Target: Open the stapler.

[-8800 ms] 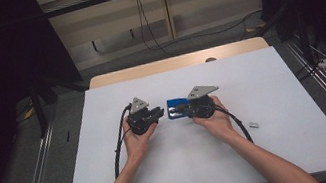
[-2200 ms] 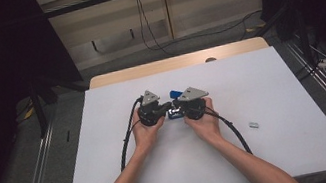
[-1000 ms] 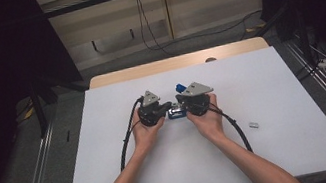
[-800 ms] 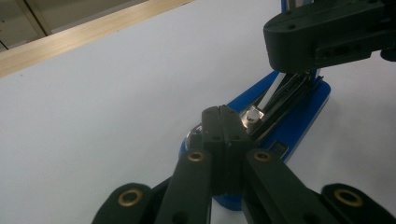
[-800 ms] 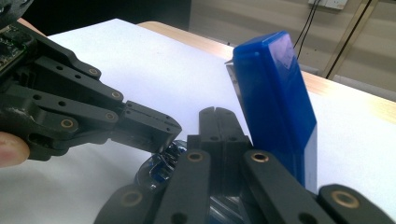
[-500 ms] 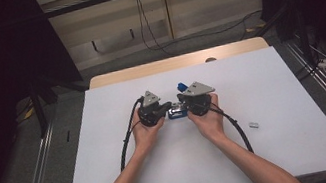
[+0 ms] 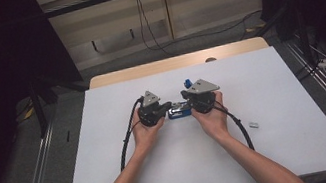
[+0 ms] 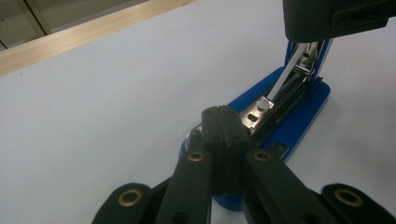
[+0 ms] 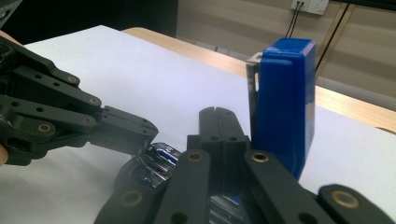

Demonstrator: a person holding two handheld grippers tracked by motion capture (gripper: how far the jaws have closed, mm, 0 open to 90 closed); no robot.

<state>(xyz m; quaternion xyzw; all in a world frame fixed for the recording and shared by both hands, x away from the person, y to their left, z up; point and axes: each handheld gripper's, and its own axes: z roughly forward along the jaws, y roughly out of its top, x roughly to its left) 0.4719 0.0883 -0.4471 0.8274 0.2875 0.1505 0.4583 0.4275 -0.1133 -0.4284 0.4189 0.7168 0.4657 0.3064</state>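
The blue stapler (image 7: 178, 112) lies on the white table (image 7: 287, 145) between your two grippers, near the middle of the sheet. Your left gripper (image 8: 223, 122) has its jaws pressed flat together with nothing between them, and their tips rest at the front end of the stapler's base, just beside the open metal staple channel (image 8: 280, 100). Your right gripper (image 9: 219, 122) is likewise closed tight on itself, holding nothing; its tips sit just beside the stapler's blue top cover (image 9: 281, 105), which stands swung up nearly upright behind them. Whether those tips press on the cover you cannot tell from here. In the right gripper view the left gripper's black jaws come in from the left and meet the shiny front of the stapler, so the two grippers crowd the same small spot from opposite ends.

To the right of the stapler, well apart from it and beside your right forearm, a small pale object (image 7: 254, 124) lies on the table; it is too small to identify. Each gripper's black cable trails back from the stapler toward you, along your forearms.

Beyond the stapler the white sheet ends at a bare wooden strip (image 7: 171, 63) of tabletop. Past that lies grey floor with loose cables and a pale panelled wall, with dark drapes at either side.
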